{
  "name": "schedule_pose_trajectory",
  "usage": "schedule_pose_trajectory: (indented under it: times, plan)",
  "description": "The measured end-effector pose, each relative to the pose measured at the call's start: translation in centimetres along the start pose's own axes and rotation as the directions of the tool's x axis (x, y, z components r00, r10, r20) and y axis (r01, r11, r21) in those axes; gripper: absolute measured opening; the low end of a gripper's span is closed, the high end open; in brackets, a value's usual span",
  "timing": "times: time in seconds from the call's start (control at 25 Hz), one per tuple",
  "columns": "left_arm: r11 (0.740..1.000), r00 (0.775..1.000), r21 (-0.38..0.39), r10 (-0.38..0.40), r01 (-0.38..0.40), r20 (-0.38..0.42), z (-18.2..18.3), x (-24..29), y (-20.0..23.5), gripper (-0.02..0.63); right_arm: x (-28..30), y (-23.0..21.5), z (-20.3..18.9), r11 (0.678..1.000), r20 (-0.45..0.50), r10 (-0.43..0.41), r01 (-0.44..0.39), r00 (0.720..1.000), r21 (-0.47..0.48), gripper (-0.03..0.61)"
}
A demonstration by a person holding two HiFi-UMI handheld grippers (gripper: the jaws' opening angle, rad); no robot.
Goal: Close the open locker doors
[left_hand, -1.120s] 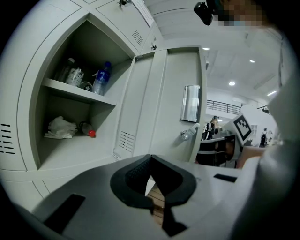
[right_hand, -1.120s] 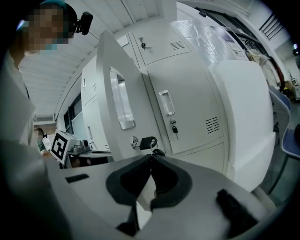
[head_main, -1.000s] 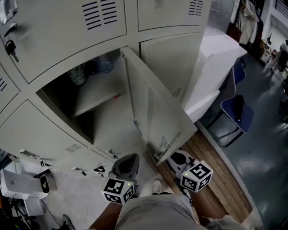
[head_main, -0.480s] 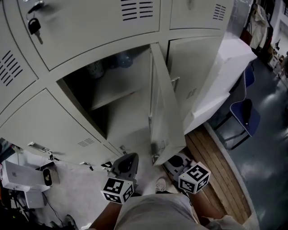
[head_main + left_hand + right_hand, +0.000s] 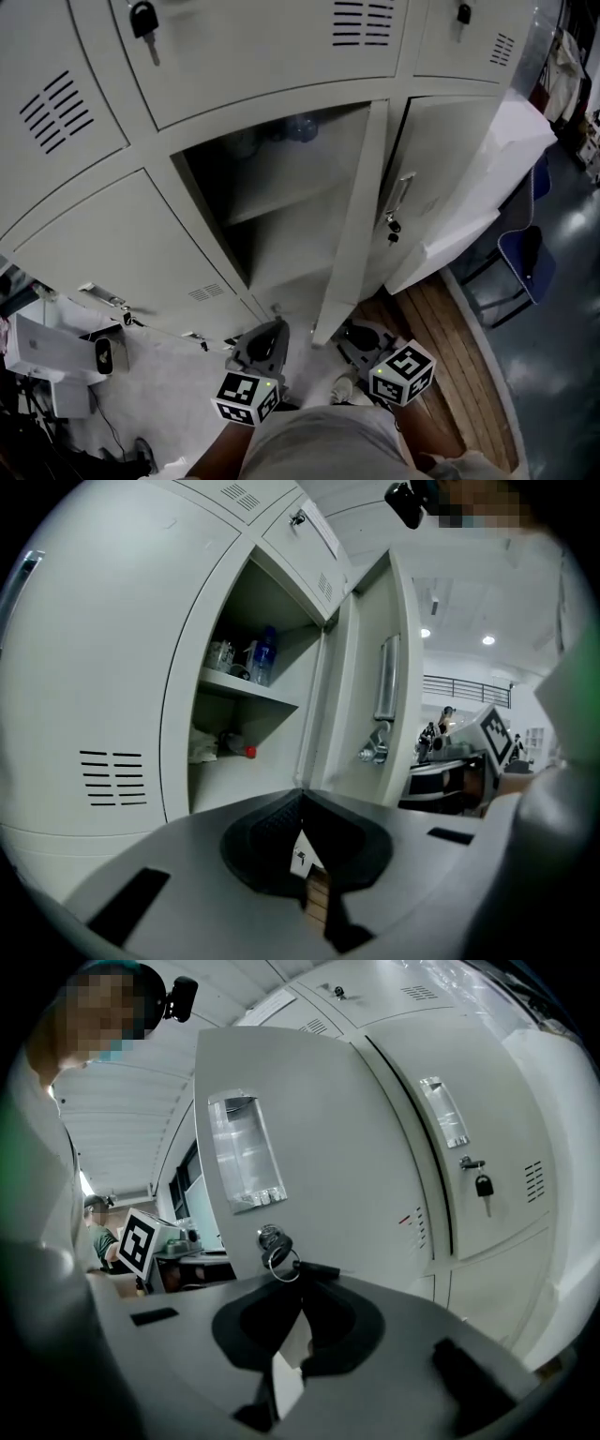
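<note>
The open locker (image 5: pixel 281 202) sits mid-bank, with a shelf and a bottle (image 5: pixel 263 655) inside. Its door (image 5: pixel 352 225) stands out edge-on toward me, hinged on the right side. My left gripper (image 5: pixel 264 339) hangs low in front of the opening, shut and empty, facing the door's inner side and latch (image 5: pixel 373 752). My right gripper (image 5: pixel 360 336) is shut and empty just right of the door's bottom edge. It faces the door's outer face (image 5: pixel 309 1147), close under the handle recess (image 5: pixel 244 1152) and the key ring (image 5: pixel 274 1243).
Closed lockers surround the open one, some with keys (image 5: pixel 145 19). The right neighbour has a handle and a key (image 5: pixel 483 1185). A white box (image 5: pixel 487 178), a blue chair (image 5: pixel 520 262) and wooden planks (image 5: pixel 450 347) lie to the right. Small devices (image 5: pixel 56 356) sit on the floor at left.
The door has swung left from a wide angle and now stands edge-on. The head view has tilted up the lockers. Both grippers stay low at about the same place.
</note>
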State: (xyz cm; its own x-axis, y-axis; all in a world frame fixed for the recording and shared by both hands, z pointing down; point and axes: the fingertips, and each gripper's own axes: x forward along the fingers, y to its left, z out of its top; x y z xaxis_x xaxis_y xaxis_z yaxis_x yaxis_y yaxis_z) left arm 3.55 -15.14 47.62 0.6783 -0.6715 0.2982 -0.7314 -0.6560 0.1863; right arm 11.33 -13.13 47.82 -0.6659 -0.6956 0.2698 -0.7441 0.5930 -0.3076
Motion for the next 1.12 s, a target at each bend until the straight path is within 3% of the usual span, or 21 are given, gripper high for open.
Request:
schedule_pose_trajectory:
  times: [1.12]
  plan:
    - [0.985,0.985,-0.054,0.165,-0.162,0.052,1.0,-4.3,7.6,0.015,8.9,2.0,1.4,0.994,-0.04,0.103,-0.104,0.994,-0.021,0.028]
